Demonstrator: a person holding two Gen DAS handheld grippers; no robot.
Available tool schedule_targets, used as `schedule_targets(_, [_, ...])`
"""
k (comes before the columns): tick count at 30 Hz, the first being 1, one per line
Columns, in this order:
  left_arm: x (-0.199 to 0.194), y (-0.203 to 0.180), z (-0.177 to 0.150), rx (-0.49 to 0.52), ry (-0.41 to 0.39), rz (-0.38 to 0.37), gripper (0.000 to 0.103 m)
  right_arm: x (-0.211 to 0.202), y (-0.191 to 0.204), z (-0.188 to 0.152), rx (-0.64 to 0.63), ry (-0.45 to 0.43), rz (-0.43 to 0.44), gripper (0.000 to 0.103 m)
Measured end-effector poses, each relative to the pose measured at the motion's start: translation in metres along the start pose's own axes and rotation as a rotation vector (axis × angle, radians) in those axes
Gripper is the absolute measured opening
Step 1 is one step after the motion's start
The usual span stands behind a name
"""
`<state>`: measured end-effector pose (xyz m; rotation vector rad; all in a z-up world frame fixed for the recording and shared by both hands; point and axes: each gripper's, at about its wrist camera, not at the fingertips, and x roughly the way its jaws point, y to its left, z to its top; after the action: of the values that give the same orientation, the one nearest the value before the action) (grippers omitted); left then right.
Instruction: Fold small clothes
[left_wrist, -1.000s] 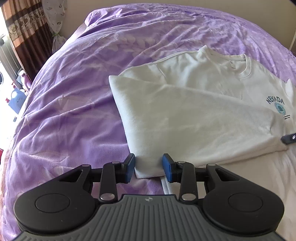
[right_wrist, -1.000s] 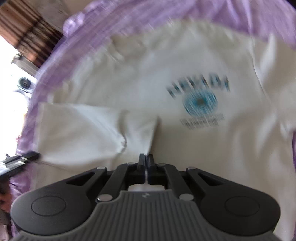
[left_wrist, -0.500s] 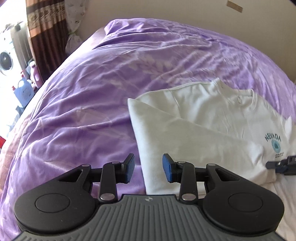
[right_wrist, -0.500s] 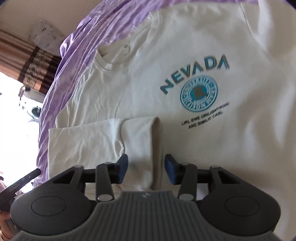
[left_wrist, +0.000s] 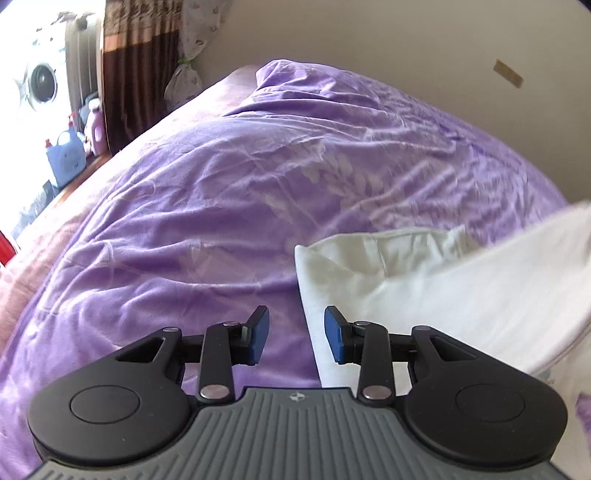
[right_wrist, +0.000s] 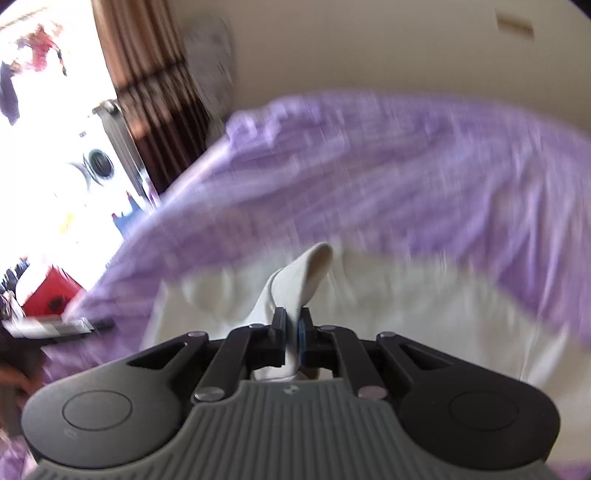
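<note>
While the right tool (right_wrist: 291, 334) pinches a bunched fold of the white T-shirt (left_wrist: 461, 280) between pads pressed tight together, having just closed on it, the cloth stands up ahead of the fingertips in a soft peak and the rest of the shirt spreads out blurred on the bed beyond and below. The left tool (left_wrist: 296, 338) holds nothing: its blue pads (left_wrist: 334, 339) stand spread, with the folded left edge of the shirt lying just beyond and between them, untouched.

The main risk is judged to be the grip itself. Only a narrow gather of fabric sits between the right pads, so a quick pull could let it slip out, or drag more layers than intended and undo the fold already lying flat. Because the left tool pins nothing down, the whole shirt may slide across the smooth purple bedcover (left_wrist: 229, 206) instead of folding over. Heavy blur in the right view also hides where the hem and sleeve lie, so the fold line may land crooked.

Around the tools little stands in the way. The bedcover ahead of the left tool is wrinkled but bare. Far off to the left of both tools are a brown curtain (left_wrist: 129, 74), a washing machine (left_wrist: 42, 79) and some bottles (left_wrist: 68, 157), all well apart from the shirt. Something red (right_wrist: 48, 291) lies low at the left of the right tool.
</note>
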<state>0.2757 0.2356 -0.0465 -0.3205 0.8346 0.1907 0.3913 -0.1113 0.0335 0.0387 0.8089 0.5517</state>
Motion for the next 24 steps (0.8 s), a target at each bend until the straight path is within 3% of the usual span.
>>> schedule_targets(5, [0.009,-0.003,0.009,-0.022,-0.004,-0.026,0.041,-0.045,0.003,0.059,-0.007,-0.158,-0.041,0.001])
schedule_targets(9, [0.025,-0.010,0.009,-0.024,0.013,-0.059,0.041,-0.062,-0.040,0.064,0.060,-0.176,-0.130,0.001])
schedule_targets(13, [0.046,-0.020,0.005,-0.040,0.038,-0.083,0.041,-0.038,-0.110,0.032,0.173,-0.095,-0.218,0.001])
schedule_targets(17, [0.070,-0.028,0.006,-0.082,0.068,-0.141,0.047,0.008,-0.169,-0.019,0.315,0.046,-0.223,0.001])
schedule_targets(20, [0.090,-0.036,0.011,-0.100,0.085,-0.161,0.059,0.029,-0.190,-0.052,0.356,0.088,-0.224,0.001])
schedule_targets(24, [0.122,-0.045,0.011,-0.134,0.129,-0.149,0.059,0.044,-0.204,-0.065,0.370,0.097,-0.203,0.001])
